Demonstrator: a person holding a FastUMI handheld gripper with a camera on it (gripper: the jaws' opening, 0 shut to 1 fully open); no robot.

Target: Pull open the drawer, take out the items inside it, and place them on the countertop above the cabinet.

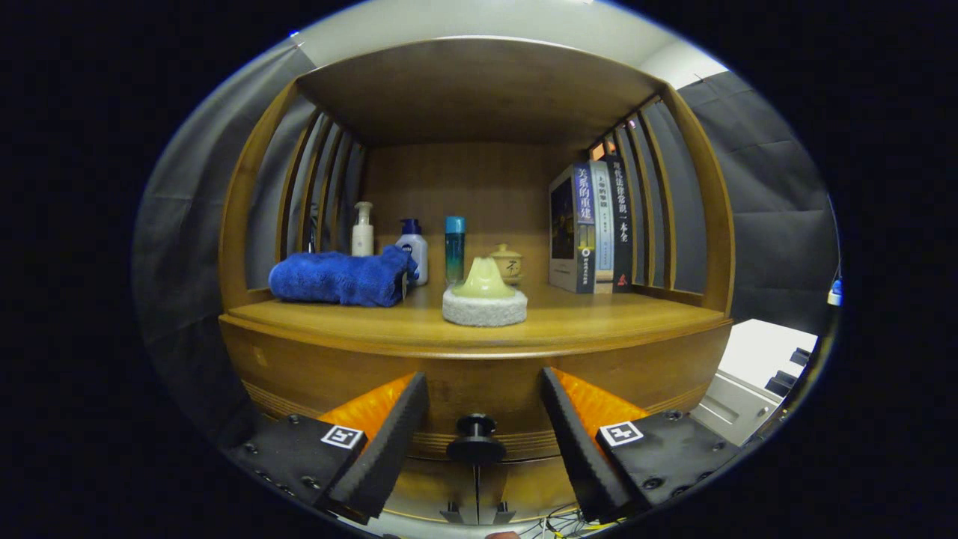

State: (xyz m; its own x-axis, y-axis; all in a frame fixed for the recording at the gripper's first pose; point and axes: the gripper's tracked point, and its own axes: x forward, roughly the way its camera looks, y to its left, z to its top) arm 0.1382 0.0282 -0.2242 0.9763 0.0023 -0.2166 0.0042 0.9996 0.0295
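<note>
The gripper points level at the cabinet front, its fingers spread wide — nothing held. Between them sits the drawer knob, untouched, on the closed drawer. Above, on the countertop, stand a blue towel, a round sponge, three bottles, a small jar and upright books — all beyond the fingers.

Gripper: ribbed jaws, square markers, screwed black mounts.
</note>
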